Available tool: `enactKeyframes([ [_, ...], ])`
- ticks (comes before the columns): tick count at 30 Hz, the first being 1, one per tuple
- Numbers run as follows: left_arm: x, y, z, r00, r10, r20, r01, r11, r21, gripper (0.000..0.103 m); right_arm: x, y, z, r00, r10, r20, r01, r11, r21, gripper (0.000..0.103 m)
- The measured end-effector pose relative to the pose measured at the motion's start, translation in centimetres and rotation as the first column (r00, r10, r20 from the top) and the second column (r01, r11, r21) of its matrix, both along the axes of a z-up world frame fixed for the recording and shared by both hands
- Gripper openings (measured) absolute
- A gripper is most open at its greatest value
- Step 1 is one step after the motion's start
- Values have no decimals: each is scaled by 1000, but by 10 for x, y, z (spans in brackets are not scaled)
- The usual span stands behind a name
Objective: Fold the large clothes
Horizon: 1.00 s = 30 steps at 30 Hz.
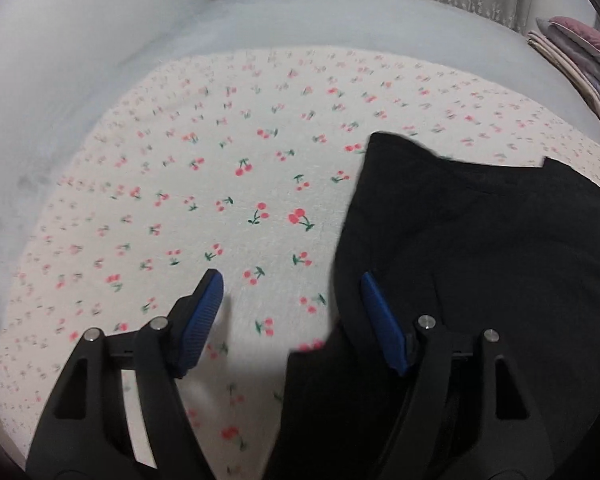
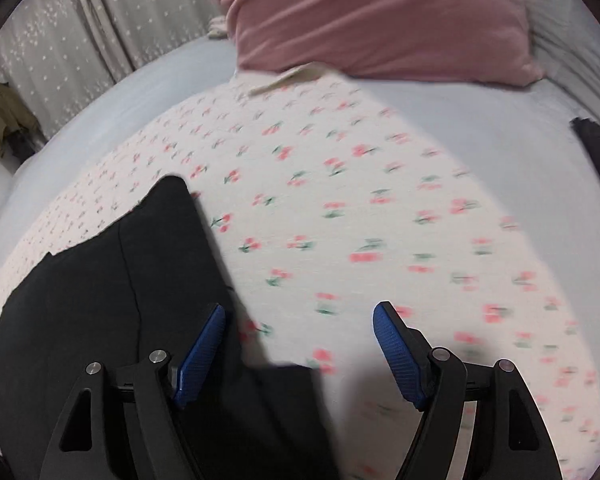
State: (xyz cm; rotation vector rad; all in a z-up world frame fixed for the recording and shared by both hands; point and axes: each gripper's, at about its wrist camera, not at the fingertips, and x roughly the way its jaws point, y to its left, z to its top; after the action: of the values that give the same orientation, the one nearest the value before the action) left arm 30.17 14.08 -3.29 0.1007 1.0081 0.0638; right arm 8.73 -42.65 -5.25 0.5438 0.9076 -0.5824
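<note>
left gripper (image 1: 292, 280) spread | right gripper (image 2: 299, 312) spread | black garment (image 1: 480, 248) on cherry-print sheet (image 1: 220, 160)

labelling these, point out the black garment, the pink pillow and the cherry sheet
black garment (image 1: 480, 248), left wrist view, middle of the cloth
pink pillow (image 2: 380, 16), right wrist view, its front face
cherry sheet (image 1: 180, 184), left wrist view, bare printed part

Black garment (image 1: 480, 260) on cherry-print white cloth (image 1: 220, 160); pink pillow (image 2: 380, 16).

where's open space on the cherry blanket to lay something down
Free: the cherry blanket left of the black garment, out to the grey sheet; and its right stretch toward the pink pillow. Crowded: the near middle, under the garment and both open grippers.
</note>
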Motion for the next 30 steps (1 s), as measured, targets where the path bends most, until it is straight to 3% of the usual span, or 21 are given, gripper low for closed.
enactKeyframes([
  [3, -37, -25, 25, 993, -96, 66, 97, 995, -23, 73, -19, 29, 28, 997, 66, 41, -63, 995, -79, 78],
  [6, -74, -57, 46, 976, -187, 110, 197, 976, -97, 79, -22, 62, 45, 983, 161, 90, -155, 986, -64, 79],
  [8, -102, -78, 50, 965, -234, 115, 250, 955, -157, 82, -25, 103, 52, 967, 235, 102, -230, 971, -58, 79],
  [11, -129, -95, 43, 957, -273, 100, 287, 939, -188, 82, -36, 164, 47, 941, 330, 77, -325, 943, -70, 79],
  [16, -165, -92, 9, 972, -236, 18, 234, 946, -224, 82, -61, 207, 11, 935, 354, 24, -353, 935, -21, 79],
  [18, -175, -77, 0, 978, -206, 35, 208, 956, -205, 82, -75, 213, 7, 937, 349, 26, -347, 936, -56, 79],
  [22, -186, -42, 3, 992, -116, 49, 123, 976, -180, 82, -100, 208, 7, 944, 328, 27, -325, 942, -86, 79],
  [25, -198, -22, 8, 992, -106, 63, 117, 971, -207, 82, -115, 204, 8, 947, 321, 18, -318, 943, -96, 79],
  [30, -225, -12, 24, 996, -56, 74, 68, 982, -177, 83, -133, 202, 22, 957, 287, 42, -283, 956, -79, 79],
])
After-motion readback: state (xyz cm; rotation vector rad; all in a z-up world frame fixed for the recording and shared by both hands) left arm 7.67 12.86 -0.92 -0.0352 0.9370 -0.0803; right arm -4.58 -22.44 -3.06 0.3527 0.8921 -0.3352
